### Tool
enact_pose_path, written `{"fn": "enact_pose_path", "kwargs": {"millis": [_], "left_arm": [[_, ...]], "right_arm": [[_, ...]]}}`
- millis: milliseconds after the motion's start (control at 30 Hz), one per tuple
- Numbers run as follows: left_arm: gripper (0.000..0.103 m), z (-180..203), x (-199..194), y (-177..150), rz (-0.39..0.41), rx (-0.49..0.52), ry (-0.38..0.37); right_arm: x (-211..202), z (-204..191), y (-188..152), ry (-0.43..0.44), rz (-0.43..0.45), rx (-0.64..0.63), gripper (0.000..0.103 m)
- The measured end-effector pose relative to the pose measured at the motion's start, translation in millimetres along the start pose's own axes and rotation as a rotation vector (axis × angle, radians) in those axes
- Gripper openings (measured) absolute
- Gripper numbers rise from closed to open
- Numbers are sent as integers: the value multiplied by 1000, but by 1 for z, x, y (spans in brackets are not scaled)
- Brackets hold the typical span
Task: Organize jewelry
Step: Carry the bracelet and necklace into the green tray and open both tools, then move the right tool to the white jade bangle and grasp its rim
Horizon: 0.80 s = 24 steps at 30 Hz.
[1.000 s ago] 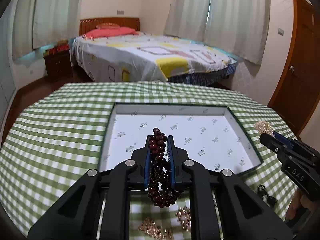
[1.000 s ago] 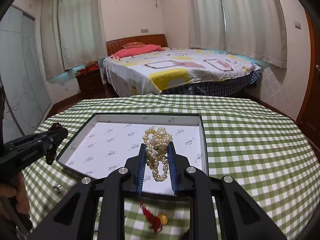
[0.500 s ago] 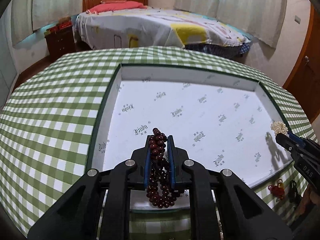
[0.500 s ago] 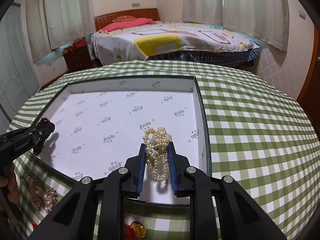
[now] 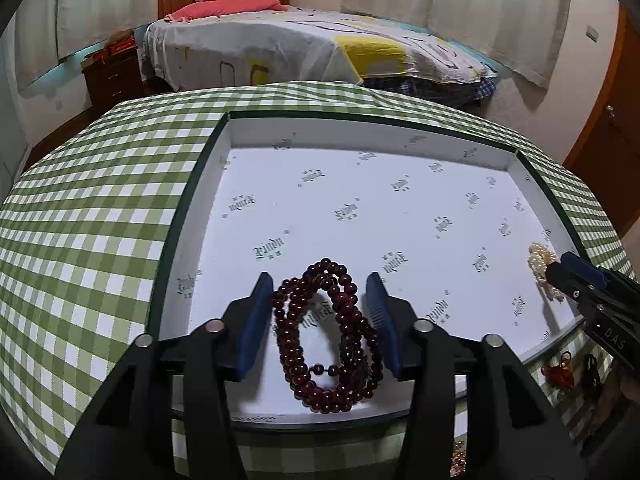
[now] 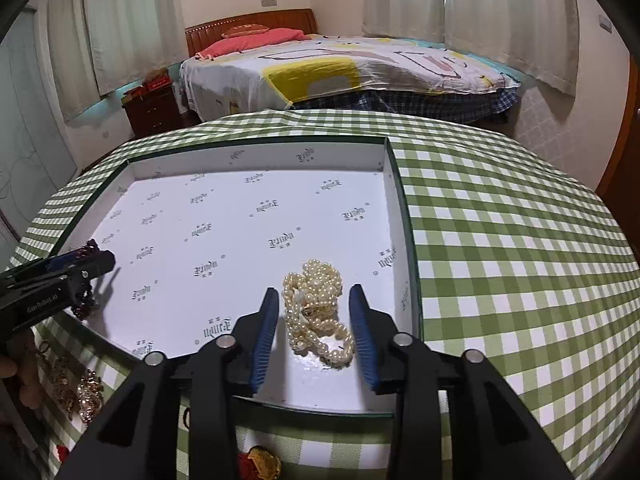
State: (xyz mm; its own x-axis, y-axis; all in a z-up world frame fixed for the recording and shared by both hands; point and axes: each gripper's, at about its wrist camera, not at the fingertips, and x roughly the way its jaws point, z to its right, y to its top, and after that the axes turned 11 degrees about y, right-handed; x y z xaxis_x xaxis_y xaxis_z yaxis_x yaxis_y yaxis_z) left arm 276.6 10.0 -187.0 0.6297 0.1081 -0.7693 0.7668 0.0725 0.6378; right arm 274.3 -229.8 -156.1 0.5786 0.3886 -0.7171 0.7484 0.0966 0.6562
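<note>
While I watch both wrist feeds, the biggest thing under me is the round table (image 6: 500, 240), draped in a green and white checked cloth that curves away at the edges. On it sits a shallow rectangular box lid (image 5: 188, 216) with dark green outer walls and a smooth white paper lining printed with small grey logos. My left gripper (image 5: 322, 312) hangs over the lid's near edge with its blue ribbed pads spread wide, released; between them lies the dark red bead bracelet (image 5: 328, 340), a doubled loop of small glossy round beads resting on the lining close to the near wall. My right gripper (image 6: 314, 328) is likewise let go, fingers apart, and the pearl bracelet (image 6: 316, 312) sits between them as a lumpy cream heap of tiny beads on the lining, near the lid's right wall. Outside the lid on the cloth I see smaller bits: gold-toned trinkets (image 6: 80, 388) with a knobbly glittering texture, and a red knotted charm (image 5: 558, 372) beside a small dark piece I cannot make out.
</note>
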Motion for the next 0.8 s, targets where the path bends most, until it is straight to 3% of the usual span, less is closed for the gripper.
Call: {"fn": "enact_pose_path", "kwargs": {"millis": [300,800], "left_arm": [[69,2,-13,2,35,-4,-19],[76,-12,-69,-11,140,-23,-21]], "right_arm": [[-15,-4,0,9,42,8,43],[-55,-30,-18,21,96,-21,48]]}}
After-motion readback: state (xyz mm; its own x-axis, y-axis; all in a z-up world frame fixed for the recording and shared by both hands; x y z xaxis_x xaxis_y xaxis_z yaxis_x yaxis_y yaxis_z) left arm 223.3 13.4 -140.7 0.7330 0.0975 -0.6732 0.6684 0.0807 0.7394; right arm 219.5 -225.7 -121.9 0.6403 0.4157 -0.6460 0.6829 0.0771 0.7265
